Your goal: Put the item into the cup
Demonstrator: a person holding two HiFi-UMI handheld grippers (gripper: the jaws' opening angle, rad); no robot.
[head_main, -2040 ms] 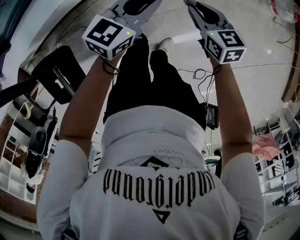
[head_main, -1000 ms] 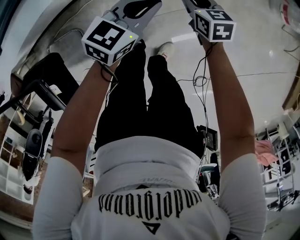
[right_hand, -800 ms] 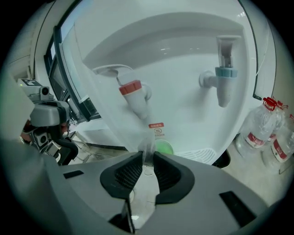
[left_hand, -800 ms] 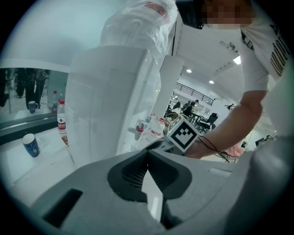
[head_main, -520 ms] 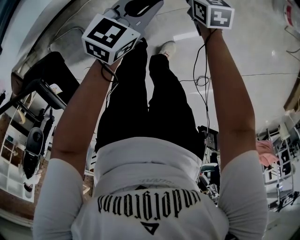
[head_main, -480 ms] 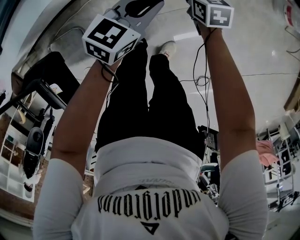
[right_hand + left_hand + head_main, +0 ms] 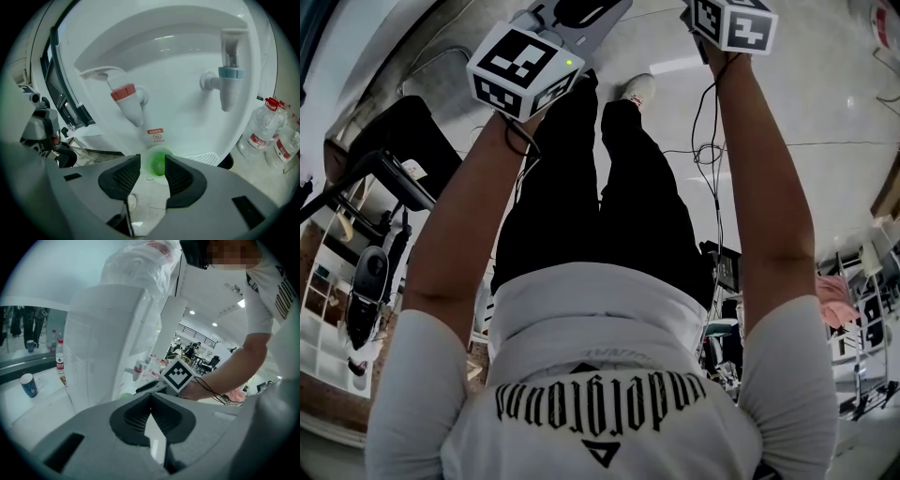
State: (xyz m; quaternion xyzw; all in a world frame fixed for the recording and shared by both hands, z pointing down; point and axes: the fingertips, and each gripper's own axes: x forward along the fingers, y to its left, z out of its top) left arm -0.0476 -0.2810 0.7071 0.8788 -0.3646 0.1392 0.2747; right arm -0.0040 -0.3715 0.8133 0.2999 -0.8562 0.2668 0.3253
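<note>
In the right gripper view a white cup point(image 7: 161, 149) stands on the water dispenser's ledge under the red tap point(image 7: 127, 99). A blurred green item point(image 7: 157, 166) shows inside the cup. My right gripper point(image 7: 152, 162) hovers just above it, jaws opening. The green item is seen through the gap and neither pad touches it. My left gripper point(image 7: 150, 397) is shut with nothing in it and is held off to the side. From there the right gripper's marker cube point(image 7: 178, 375) shows. In the head view only the two marker cubes point(image 7: 525, 67) point(image 7: 733, 21) are seen, the jaws cut off at the top edge.
The white dispenser also has a blue tap point(image 7: 228, 86) and a drip grille point(image 7: 206, 159). Several water bottles point(image 7: 262, 126) stand on the floor to its right. A blue cup point(image 7: 29, 385) and a bottle point(image 7: 59, 363) stand on a ledge at left. A black chair point(image 7: 403, 150) is beside the person.
My right gripper has moved forward, its cube sliding to the top edge of the head view. The left gripper has barely shifted.
</note>
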